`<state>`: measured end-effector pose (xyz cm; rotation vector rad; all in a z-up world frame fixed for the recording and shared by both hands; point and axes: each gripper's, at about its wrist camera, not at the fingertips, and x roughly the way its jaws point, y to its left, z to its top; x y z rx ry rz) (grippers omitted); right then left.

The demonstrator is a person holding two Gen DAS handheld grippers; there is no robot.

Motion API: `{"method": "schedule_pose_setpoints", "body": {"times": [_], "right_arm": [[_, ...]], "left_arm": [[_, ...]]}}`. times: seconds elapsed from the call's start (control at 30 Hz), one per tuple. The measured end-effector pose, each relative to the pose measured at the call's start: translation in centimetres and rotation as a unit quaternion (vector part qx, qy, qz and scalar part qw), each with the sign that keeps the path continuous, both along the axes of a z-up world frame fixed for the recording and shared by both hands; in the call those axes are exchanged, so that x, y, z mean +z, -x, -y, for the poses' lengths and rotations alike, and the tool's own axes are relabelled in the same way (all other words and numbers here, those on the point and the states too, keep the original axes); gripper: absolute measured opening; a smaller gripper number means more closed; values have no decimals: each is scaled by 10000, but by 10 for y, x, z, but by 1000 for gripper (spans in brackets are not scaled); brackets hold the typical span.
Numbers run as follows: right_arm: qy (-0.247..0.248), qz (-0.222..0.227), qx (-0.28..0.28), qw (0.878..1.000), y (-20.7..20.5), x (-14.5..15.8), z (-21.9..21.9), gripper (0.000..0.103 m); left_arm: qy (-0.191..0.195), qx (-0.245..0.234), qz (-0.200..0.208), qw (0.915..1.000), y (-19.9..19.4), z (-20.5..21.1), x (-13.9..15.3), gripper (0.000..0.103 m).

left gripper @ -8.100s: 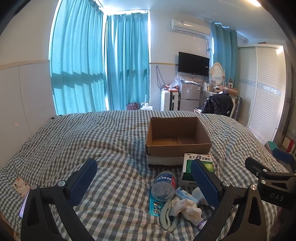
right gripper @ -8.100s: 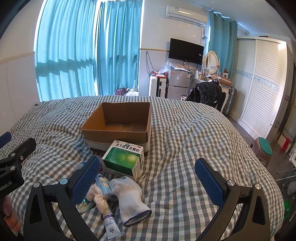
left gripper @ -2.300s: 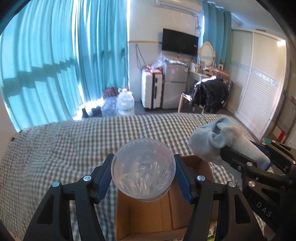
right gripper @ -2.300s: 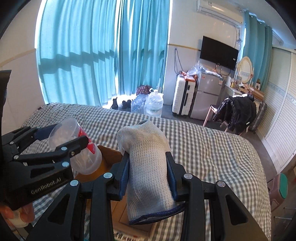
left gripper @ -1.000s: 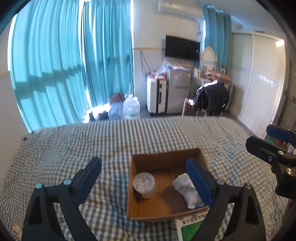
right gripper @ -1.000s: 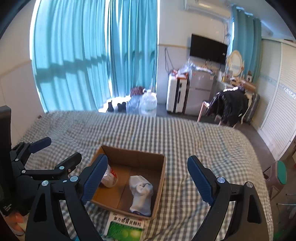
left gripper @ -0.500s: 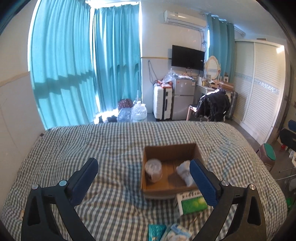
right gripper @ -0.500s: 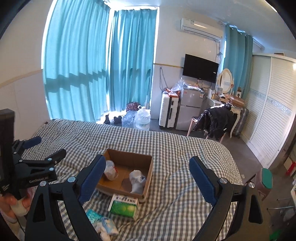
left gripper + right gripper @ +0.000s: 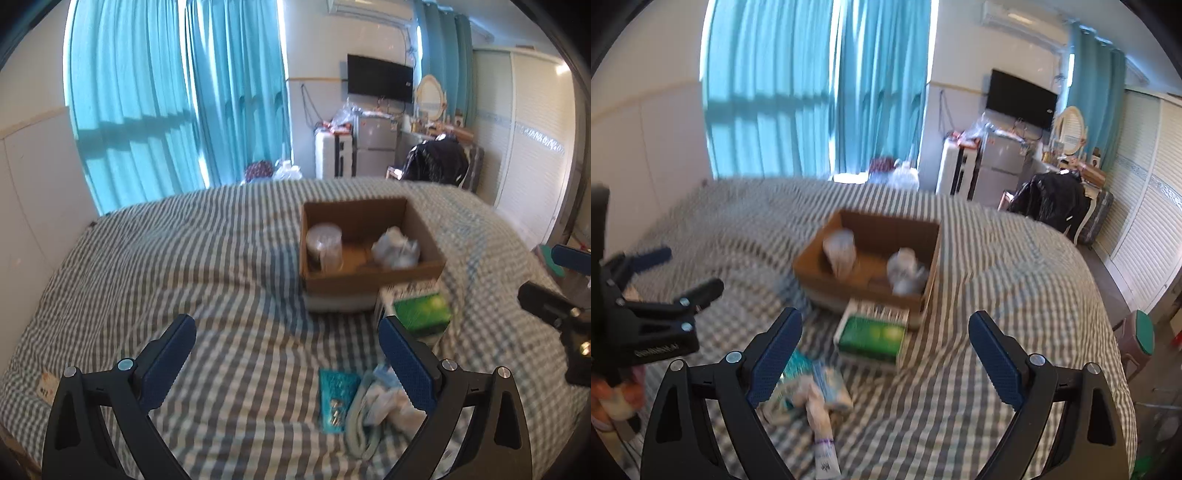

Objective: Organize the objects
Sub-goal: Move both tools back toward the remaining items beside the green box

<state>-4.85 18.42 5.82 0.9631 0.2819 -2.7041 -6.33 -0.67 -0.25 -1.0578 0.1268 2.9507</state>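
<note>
With both the left gripper (image 9: pixel 286 352) and the right gripper (image 9: pixel 885 345) spread wide and empty, the jumbled pile (image 9: pixel 809 391) at six o'clock of the cardboard box (image 9: pixel 369 254) could be scattered, or two items pinched together.

Gingham bed (image 9: pixel 221 258) — brown box (image 9: pixel 369 275) — teal curtains (image 9: pixel 177 103)

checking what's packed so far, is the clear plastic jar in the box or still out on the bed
In. The clear round plastic jar sits inside the open brown cardboard box, at its left side, beside a crumpled white glove.
</note>
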Motion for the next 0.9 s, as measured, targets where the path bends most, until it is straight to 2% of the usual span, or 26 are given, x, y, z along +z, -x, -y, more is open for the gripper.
{"method": "schedule_pose_setpoints", "body": {"times": [0.1,0.23,0.37,0.5,0.53,0.63,0.7,0.73,0.77,0.9], "right_arm": [[-221,188,91,9995,-2,-34,7,92],[-156,714,168,9972,0,-78,8,92],[-71,1206,247,9924,2,-120,12,92],[4,1640,355,9858,6,-153,19,89],[8,1745,380,9839,8,-158,21,84],[27,2064,499,9772,13,-175,26,65],[95,2188,565,9741,15,-182,28,46],[123,2233,613,9727,16,-182,29,31],[146,2250,658,9720,15,-182,30,23],[237,2055,716,9757,8,-169,23,13]], "left_arm": [[7,0,339,9994,-6,-4,-34,102],[135,-10,738,9972,-11,-9,-77,102],[234,-36,1054,9941,-15,-11,-106,102],[260,-14,1232,9920,-18,-8,-120,102],[314,32,1257,9916,-18,-7,-122,102],[163,79,1323,9910,-16,-1,-121,102],[133,107,1330,9910,-15,0,-121,102],[137,109,1337,9909,-14,0,-121,102],[172,113,1335,9908,-14,-1,-121,102],[310,81,1376,9900,-12,-10,-124,102]]}}
